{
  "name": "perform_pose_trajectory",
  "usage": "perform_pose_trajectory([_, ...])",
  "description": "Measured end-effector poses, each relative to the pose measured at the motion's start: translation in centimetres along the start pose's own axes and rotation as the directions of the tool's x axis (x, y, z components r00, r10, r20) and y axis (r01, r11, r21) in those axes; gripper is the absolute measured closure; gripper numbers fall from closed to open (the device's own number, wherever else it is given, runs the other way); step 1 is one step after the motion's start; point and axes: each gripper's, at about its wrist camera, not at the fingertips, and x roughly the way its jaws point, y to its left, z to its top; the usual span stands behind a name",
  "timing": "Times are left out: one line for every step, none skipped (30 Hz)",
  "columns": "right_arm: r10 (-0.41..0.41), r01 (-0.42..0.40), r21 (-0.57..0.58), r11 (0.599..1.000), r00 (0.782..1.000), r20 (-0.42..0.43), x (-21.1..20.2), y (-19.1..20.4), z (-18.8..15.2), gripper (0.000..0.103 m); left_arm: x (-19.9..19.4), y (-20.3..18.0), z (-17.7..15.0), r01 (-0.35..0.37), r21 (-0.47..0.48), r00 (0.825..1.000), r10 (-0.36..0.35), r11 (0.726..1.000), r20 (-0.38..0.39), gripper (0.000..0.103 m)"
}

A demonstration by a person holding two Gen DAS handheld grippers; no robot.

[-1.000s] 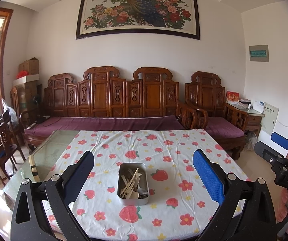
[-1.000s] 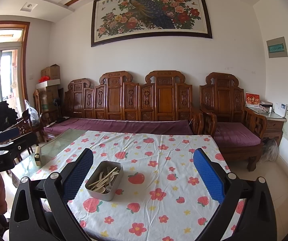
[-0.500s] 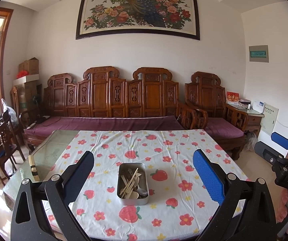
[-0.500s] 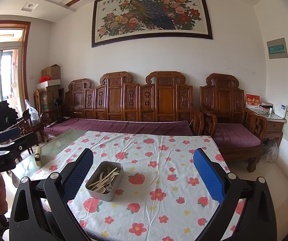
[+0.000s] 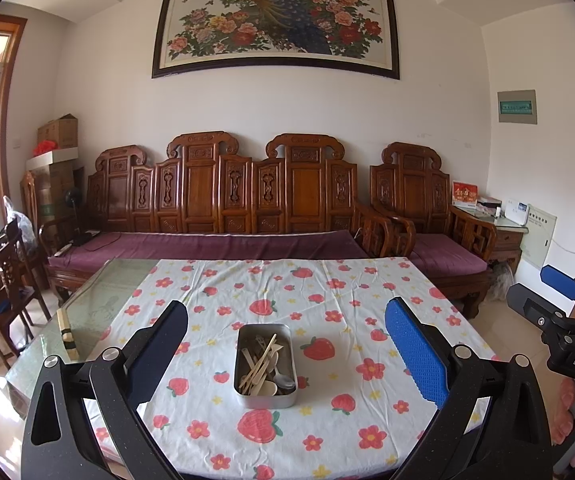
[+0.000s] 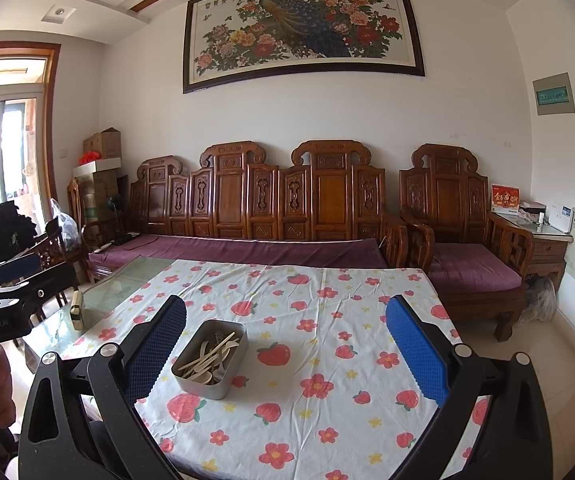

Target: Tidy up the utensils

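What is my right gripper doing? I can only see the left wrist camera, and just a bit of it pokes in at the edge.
Observer: In the right wrist view, the right gripper is wide open and holds nothing.
Operator: Is the tin right in the middle of it?
Observer: No. The tin sits off to one side, close to its left finger.
Operator: Can you see my left gripper from there?
Observer: Yes. The left gripper pokes in at the left edge, with "GenRobot.AI" printed on its body.
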Motion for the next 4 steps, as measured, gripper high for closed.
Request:
perform_pose_trajectory([0.0,0.0,0.0,1.0,1.0,0.0,0.01,-0.03,0.07,0.002,0.0,-0.01,-0.02,-0.001,0.0,1.0,0.001,1.0,0.0,0.008])
perform_pose_trajectory([0.0,0.0,0.0,1.0,1.0,0.0,0.01,-0.04,0.09,0.002,-0.01,0.0,-0.02,-0.004,0.0,1.0,0.004,1.0,0.0,0.007])
perform_pose_trajectory([0.0,0.0,0.0,1.0,1.0,0.001,-0.01,0.05,-0.08,0.002,0.01,0.0,-0.01,-0.006,0.001,1.0,0.006,1.0,0.0,0.008])
perform_pose_trajectory([-0.001,0.001,0.0,1.0,1.0,0.0,0.01,0.01,-0.02,0.002,0.04,-0.02,-0.04,-0.005,0.001,1.0,0.005,1.0,-0.001,0.007])
